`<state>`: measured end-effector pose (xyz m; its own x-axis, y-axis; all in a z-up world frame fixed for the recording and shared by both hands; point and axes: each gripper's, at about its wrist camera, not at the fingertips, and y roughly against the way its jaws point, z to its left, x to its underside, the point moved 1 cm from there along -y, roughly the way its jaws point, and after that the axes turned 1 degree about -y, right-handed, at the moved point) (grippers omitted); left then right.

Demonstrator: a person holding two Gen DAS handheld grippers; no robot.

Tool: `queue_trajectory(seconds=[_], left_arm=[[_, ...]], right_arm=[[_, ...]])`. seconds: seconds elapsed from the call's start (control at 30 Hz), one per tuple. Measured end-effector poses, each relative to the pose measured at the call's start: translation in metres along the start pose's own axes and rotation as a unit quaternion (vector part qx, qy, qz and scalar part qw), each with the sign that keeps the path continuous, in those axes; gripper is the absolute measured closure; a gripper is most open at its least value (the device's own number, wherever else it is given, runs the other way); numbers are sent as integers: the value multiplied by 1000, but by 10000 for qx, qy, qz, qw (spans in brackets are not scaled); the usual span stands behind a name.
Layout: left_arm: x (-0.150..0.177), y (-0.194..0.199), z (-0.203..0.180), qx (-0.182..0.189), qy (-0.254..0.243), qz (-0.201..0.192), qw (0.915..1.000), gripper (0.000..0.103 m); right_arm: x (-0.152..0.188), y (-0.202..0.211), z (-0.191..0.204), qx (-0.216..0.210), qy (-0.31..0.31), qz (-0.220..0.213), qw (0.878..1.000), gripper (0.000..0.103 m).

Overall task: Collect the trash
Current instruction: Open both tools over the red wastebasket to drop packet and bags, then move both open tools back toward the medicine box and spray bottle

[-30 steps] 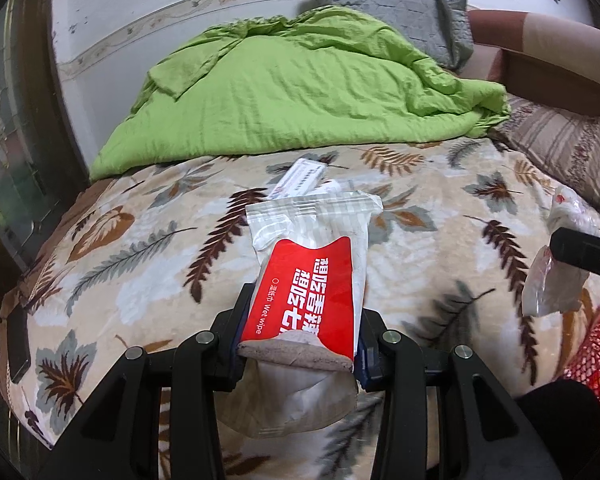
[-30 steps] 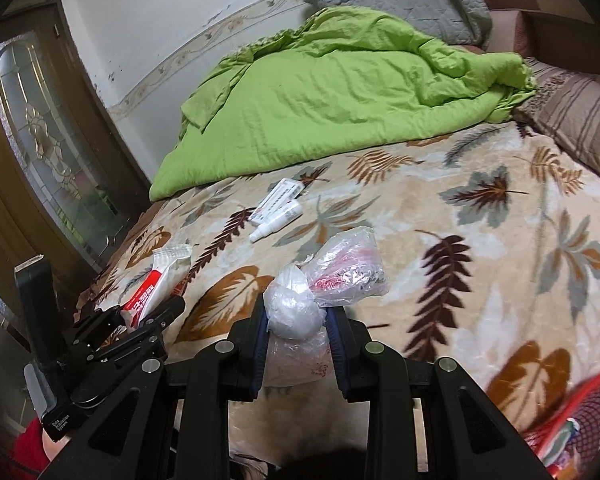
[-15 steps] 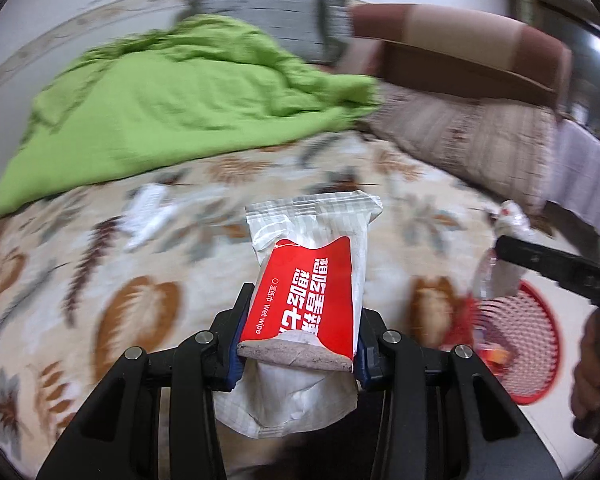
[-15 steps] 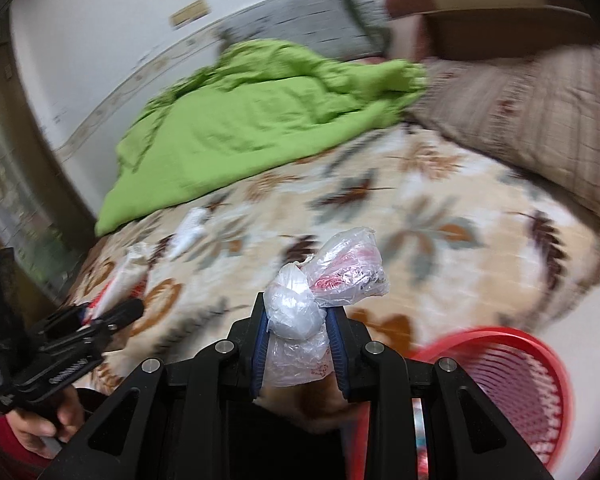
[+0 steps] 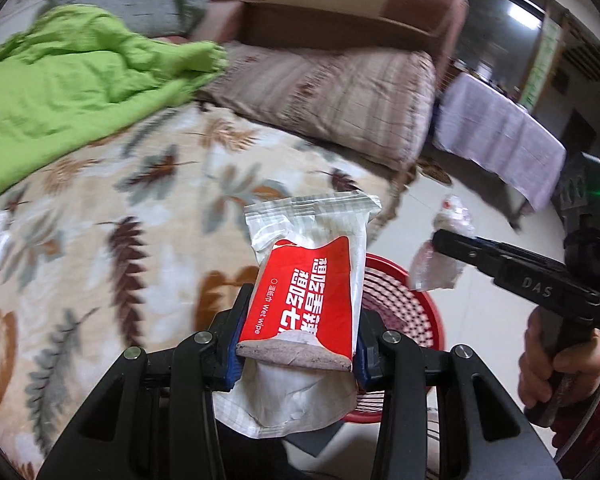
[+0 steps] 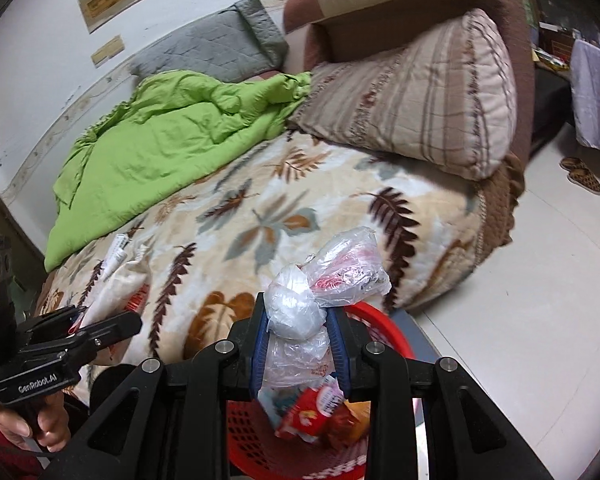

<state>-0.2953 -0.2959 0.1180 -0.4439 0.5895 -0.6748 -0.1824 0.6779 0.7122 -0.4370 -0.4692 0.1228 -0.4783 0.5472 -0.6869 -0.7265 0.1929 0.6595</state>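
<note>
One wet-wipe packet [image 5: 308, 292] is clamped in the left gripper [image 5: 300, 348] jaws above the red basket [image 5: 404, 300], beside the bed [image 5: 100, 220] edge. One crumpled plastic bag [image 6: 320, 292] is clamped in the right gripper [image 6: 300, 344] jaws over the same basket, with open floor [image 6: 520, 300] beyond.

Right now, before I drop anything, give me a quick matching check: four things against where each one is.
1. wet wipe pack
2. plastic bag
3. red basket
4. green quilt

a. on the floor beside the bed
b. clamped in the right gripper
c. bunched on the bed by the wall
d. clamped in the left gripper

Pairs: 1-d, 2-b, 3-a, 4-c
</note>
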Motion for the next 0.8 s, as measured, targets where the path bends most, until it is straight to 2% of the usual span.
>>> queue_trajectory(seconds=[0.17,0.2,0.27,0.3,0.4,0.57,0.8], left_arm=[[1,-23,-25,248,-195,277,9991,62],[1,-25,-27,296,-192,333,9988,60],[1,-27,-29,303,-184,354,9987,45],[1,-27,-29,292,-190,329,9988,44],[0,-22,-28,276,-207,277,9990,43],[-2,-7,-11,150,-74,132,9998,43],[6,19,38,-311,257,-62,9992,42]], right_arm=[[10,-9,-12,-69,-163,145,9997,72],[10,-11,-14,-103,-200,179,9996,69],[13,-14,-15,-179,-258,261,9992,62],[13,-14,-15,-169,-255,261,9992,58],[11,-12,-11,-161,-211,210,9994,57],[8,-12,3,-275,-104,155,9994,56],[2,-30,52,-578,315,225,9976,46]])
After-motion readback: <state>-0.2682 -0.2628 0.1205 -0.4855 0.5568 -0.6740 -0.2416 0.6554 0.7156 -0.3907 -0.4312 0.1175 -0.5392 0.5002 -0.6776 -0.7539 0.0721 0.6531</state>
